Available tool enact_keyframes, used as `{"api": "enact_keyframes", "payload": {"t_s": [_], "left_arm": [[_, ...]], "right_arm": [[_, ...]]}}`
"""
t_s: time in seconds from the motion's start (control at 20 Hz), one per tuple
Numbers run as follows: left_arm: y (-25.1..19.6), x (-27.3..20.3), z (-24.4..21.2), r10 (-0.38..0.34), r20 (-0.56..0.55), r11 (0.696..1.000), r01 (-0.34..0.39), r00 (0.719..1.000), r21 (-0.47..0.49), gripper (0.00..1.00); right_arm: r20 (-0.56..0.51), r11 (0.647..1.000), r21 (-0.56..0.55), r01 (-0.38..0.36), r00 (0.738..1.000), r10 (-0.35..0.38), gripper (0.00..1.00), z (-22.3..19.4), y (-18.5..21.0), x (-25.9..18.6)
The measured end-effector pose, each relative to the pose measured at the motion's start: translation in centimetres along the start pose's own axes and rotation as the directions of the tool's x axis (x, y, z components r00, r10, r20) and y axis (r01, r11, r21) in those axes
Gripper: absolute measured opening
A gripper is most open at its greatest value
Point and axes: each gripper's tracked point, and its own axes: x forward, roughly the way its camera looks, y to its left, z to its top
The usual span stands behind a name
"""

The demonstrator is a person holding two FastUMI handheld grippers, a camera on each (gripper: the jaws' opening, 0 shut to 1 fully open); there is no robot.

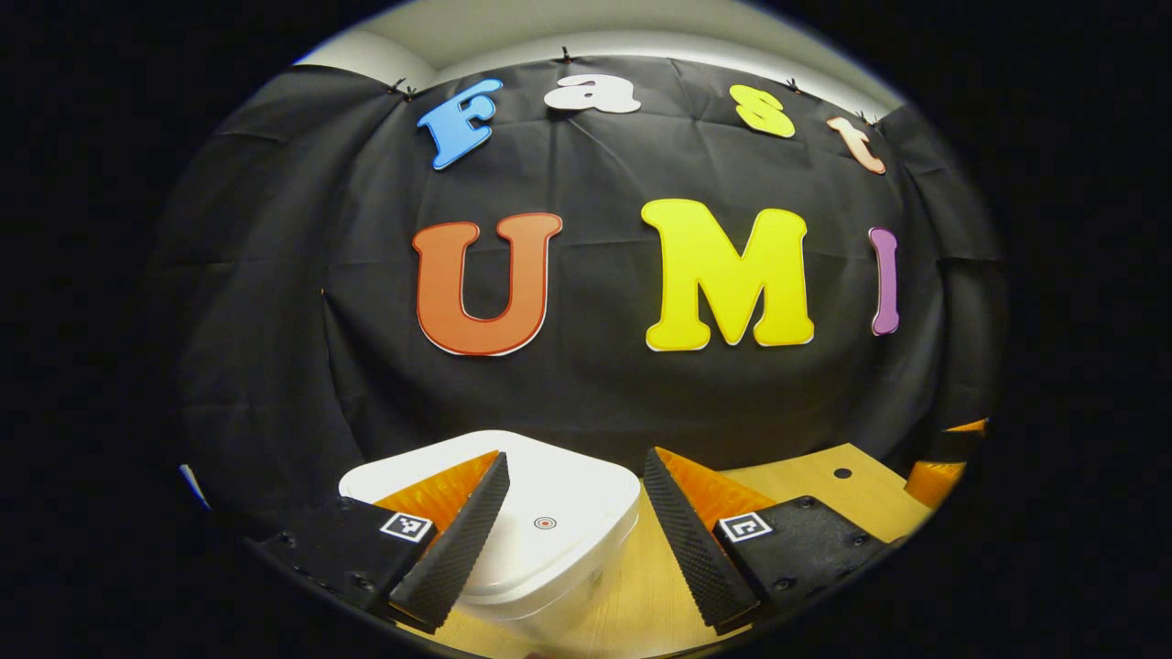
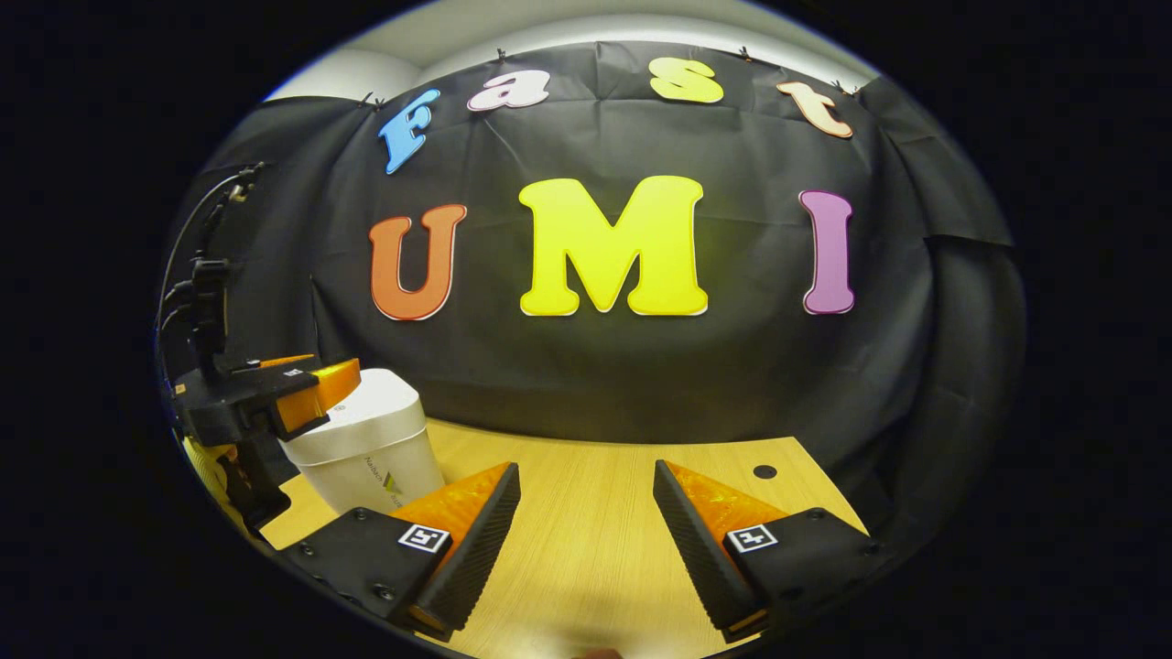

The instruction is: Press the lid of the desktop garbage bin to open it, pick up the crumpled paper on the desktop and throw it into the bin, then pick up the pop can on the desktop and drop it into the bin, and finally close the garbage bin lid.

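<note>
The white desktop bin (image 1: 549, 595) stands on the wooden table, its lid (image 1: 586, 499) lying flat and shut, with a small red ring mark (image 1: 545, 523) near the lid's middle. My left gripper (image 1: 575, 458) is open and hovers just over the lid, its left finger across the lid's left part. In the right gripper view the bin (image 2: 366, 458) stands at the far left with the left gripper (image 2: 311, 384) over its top. My right gripper (image 2: 586, 469) is open above bare table, with nothing between its fingers, well to the right of the bin.
The wooden table (image 2: 595, 549) runs back to the black cloth wall. A small dark hole (image 2: 765, 472) sits near the table's far right corner. Cables (image 2: 197, 265) rise from the left gripper's body. An orange part of the other gripper (image 1: 938, 476) shows at the right edge.
</note>
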Motion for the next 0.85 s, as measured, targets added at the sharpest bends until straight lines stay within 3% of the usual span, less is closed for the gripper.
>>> {"api": "enact_keyframes", "payload": {"t_s": [0.85], "left_arm": [[-2.1,-6.1,1.8,-0.039,0.081,0.998,0.043,0.996,-0.043,0.97]], "right_arm": [[0.121,0.997,-0.078,-0.022,0.992,0.031,0.94,2.5,3.4,-0.6]]}}
